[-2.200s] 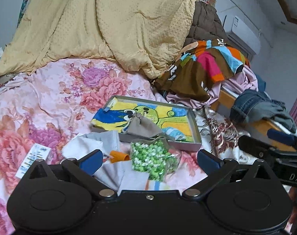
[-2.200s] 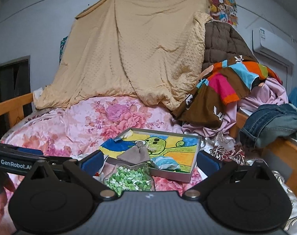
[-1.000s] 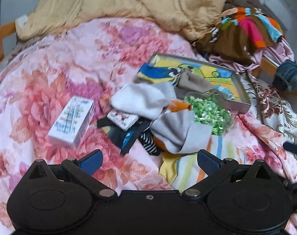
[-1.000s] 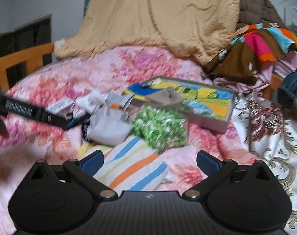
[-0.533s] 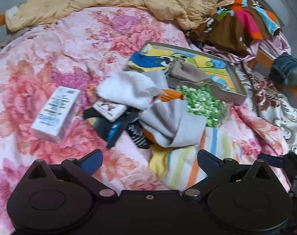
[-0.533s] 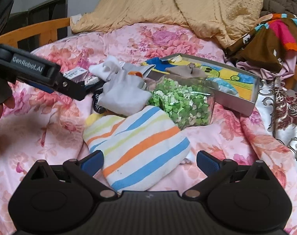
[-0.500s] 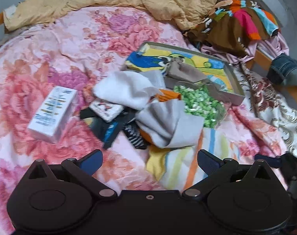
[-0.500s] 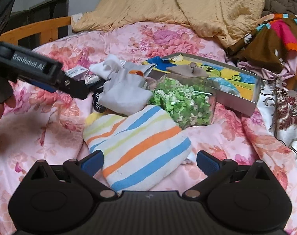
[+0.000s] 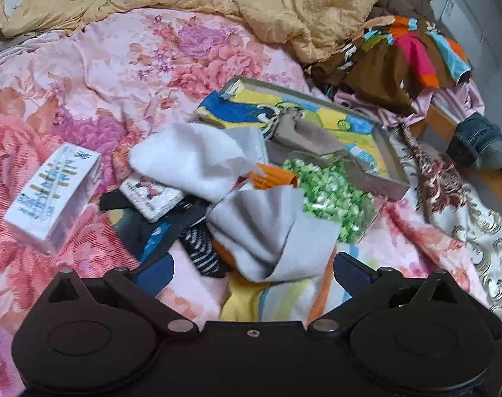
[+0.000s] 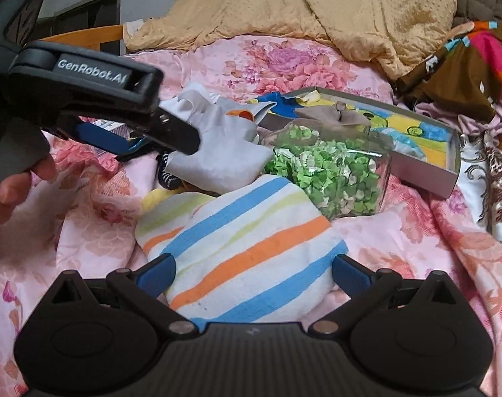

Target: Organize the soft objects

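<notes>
Change: both views have dropped from the far wall onto the pile.
Left hand-held gripper (image 9: 252, 269): open, above grey cloth (image 9: 274, 228).
Right hand-held gripper (image 10: 252, 269): open, straddling striped towel (image 10: 241, 248) on bed (image 10: 416, 241).
Meaning: sorting probably about to begin.

Blue-orange-green striped towel (image 10: 247, 248)

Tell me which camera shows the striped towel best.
The right wrist view: the striped towel lies nearly whole between the open right gripper fingers. In the left wrist view only its near edge shows, under the grey cloth and behind the left gripper body.
</notes>
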Demonstrator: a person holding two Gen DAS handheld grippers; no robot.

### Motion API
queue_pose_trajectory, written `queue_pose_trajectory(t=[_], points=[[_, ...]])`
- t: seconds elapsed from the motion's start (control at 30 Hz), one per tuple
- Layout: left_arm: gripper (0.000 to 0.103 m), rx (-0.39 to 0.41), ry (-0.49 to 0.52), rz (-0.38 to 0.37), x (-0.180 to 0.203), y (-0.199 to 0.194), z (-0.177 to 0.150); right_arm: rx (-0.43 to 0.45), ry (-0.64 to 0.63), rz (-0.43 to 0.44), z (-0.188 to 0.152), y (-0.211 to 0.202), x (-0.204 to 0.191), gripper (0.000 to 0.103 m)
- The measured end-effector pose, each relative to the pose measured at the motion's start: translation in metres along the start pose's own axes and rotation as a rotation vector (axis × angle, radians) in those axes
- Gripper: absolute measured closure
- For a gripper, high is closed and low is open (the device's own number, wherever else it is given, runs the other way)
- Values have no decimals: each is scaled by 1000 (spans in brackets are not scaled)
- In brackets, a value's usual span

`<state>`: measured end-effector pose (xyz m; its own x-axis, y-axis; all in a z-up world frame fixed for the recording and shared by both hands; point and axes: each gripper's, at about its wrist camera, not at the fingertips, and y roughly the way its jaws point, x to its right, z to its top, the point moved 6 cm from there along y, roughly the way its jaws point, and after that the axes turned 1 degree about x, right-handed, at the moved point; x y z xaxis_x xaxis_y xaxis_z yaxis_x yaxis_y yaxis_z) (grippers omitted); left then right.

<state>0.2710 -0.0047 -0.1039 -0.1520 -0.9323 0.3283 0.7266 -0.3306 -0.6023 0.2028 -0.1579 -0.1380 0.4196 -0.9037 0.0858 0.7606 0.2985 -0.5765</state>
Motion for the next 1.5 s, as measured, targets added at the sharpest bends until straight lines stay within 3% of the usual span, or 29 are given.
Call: queue_pose_trajectory(t=[0.2,0.4,0.63,0.8,0.87,1.1,1.27,1.5], points=[[2,-7,-3,-57,8,14,-4,1,7,2,-1,1,-2,0],[19,-6,-24,-72,9,16,-4,2,11,1,-1,2,-4,2],[48,-31,-88,-91,1,18,-5,5,-18,-10,-1,2,-11,6],[72,-41,-69,-98,2,20,-8,17,-28,-7,-1,-1,-13,14],[87,-35,-51,-96,3,19,-8,20,-36,-4,-2,-2,-14,17],[96,-54,-35,-103,9,16,-11,28,-94,-17,-3,-6,-22,26],[99,-95,-11,-114,17,12,-19,30,-135,-50,-3,-10,-23,46],[99,-158,-11,-137,23,4,-27,13,-235,-94,-4,-12,-21,65]])
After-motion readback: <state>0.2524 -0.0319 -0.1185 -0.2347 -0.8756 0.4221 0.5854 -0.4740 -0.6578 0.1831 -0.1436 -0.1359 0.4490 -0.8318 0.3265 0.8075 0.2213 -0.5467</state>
